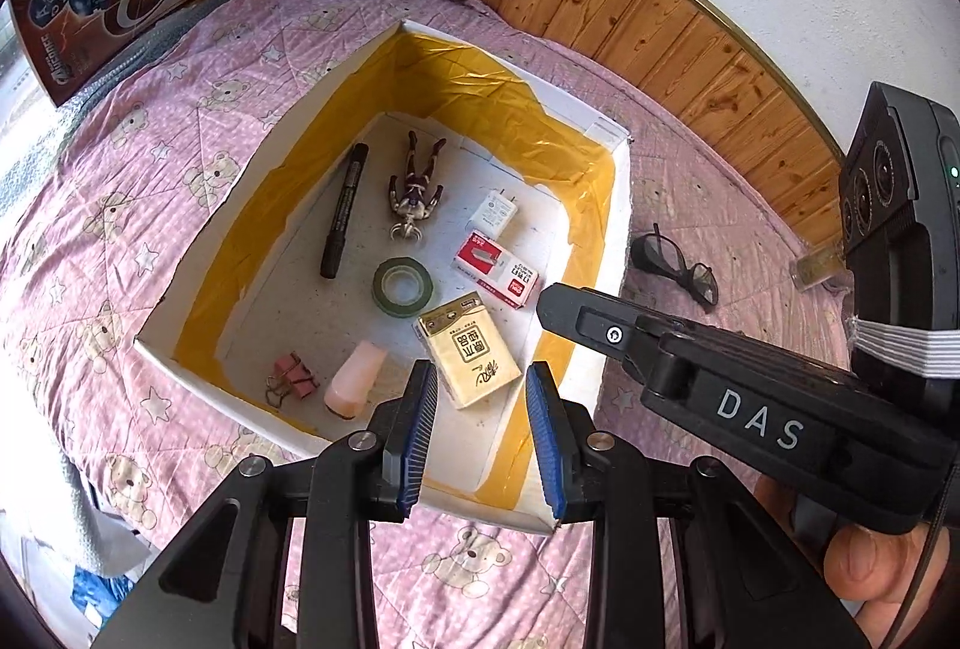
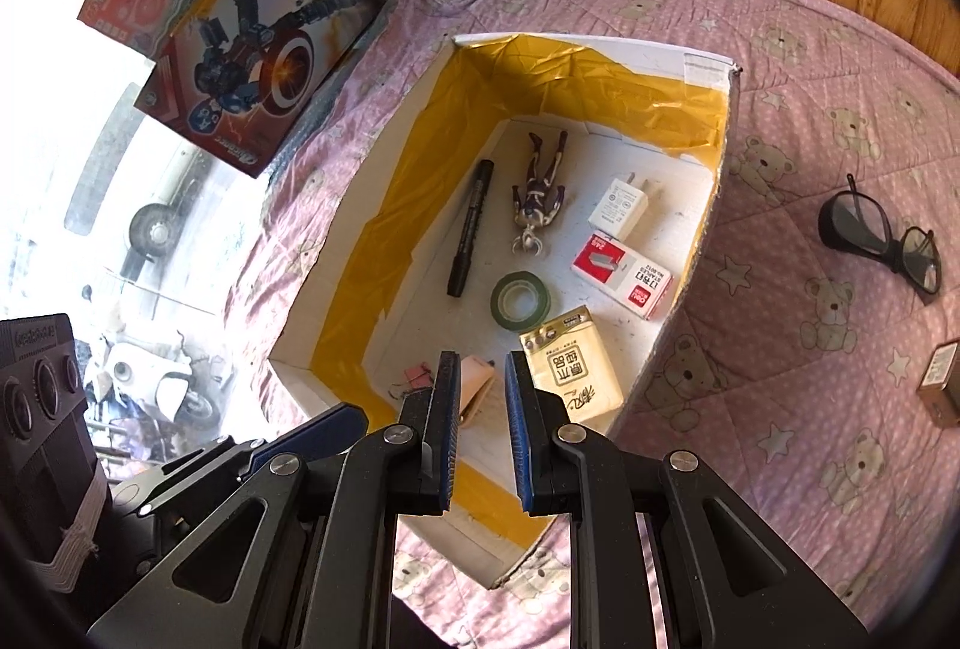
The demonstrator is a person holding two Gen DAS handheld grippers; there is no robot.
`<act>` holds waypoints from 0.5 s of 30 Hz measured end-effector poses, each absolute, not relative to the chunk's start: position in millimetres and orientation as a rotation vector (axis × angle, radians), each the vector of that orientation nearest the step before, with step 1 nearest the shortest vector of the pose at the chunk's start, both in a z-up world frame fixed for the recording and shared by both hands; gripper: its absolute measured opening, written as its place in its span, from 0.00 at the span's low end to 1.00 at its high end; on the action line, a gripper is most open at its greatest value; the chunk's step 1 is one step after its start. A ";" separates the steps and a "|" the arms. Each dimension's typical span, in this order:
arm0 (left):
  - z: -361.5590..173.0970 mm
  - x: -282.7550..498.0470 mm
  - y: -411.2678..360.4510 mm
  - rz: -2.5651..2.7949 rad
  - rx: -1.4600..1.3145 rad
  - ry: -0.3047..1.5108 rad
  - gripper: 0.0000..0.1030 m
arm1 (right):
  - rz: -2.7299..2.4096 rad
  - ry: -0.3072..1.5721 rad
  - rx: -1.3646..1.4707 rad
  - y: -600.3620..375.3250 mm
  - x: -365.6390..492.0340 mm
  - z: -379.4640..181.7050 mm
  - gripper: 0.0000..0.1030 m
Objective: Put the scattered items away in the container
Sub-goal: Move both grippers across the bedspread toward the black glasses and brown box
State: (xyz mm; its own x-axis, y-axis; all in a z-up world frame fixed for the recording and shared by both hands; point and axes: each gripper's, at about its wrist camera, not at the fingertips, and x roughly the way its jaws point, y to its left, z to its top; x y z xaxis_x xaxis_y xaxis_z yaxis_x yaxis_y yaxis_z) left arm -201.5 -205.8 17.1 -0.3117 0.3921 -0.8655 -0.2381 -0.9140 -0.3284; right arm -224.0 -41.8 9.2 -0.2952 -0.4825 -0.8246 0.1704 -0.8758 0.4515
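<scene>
The glasses (image 2: pixel 879 235) lay on the quilt (image 2: pixel 780 409) at three o'clock of the box (image 2: pixel 708 63), long axis running ten to four. Left gripper (image 1: pixel 480 439) and right gripper (image 2: pixel 483 433) hovered empty, fingers apart.

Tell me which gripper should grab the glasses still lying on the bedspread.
Probably the right gripper: the glasses lie right of the box, on its side. Both grippers are open and empty.

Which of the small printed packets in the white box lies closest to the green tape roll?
The beige tissue packet: one corner almost meets the green tape roll. The red-and-white staple box sits clearly apart, nearer the white box's right wall.
</scene>
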 end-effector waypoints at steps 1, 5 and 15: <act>17.3 -200.8 -204.1 2.258 -1.549 -0.192 0.32 | -2.209 -0.396 1.551 -39.7 -222.4 9.8 0.18; 18.0 -197.7 -196.9 2.244 -1.545 -0.173 0.32 | -2.218 -0.409 1.544 -30.6 -215.5 12.7 0.18; 20.1 -188.7 -176.4 2.207 -1.532 -0.113 0.32 | -2.275 -0.427 1.528 -0.9 -197.8 17.6 0.18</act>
